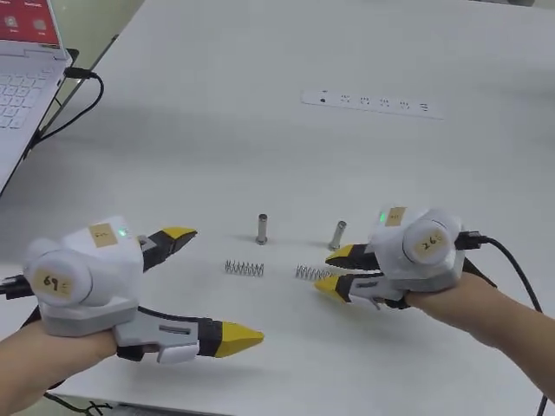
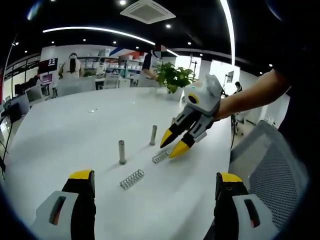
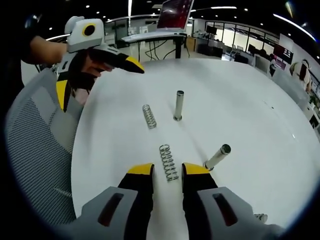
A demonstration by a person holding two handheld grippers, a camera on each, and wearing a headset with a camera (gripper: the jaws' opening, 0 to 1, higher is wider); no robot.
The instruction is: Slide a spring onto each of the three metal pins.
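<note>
Nearest the tabletop's front edge, the left gripper hangs with its jaws spread wide, holding nothing. Just beyond, toward the right edge, the right gripper has its jaws parted a little. The right gripper view makes plain what the head view crowds together: the near end of one spring lies between the yellow tips with a gap on each side, ungripped. A second spring lies flat near the middle, apart from both grippers. Behind the springs stand an upright pin and a second pin, both bare, the latter near the right gripper. Farther off, the head view adds a power strip and, at the far left corner, a laptop. The left gripper view shows a mesh chair past the tabletop's edge.
</note>
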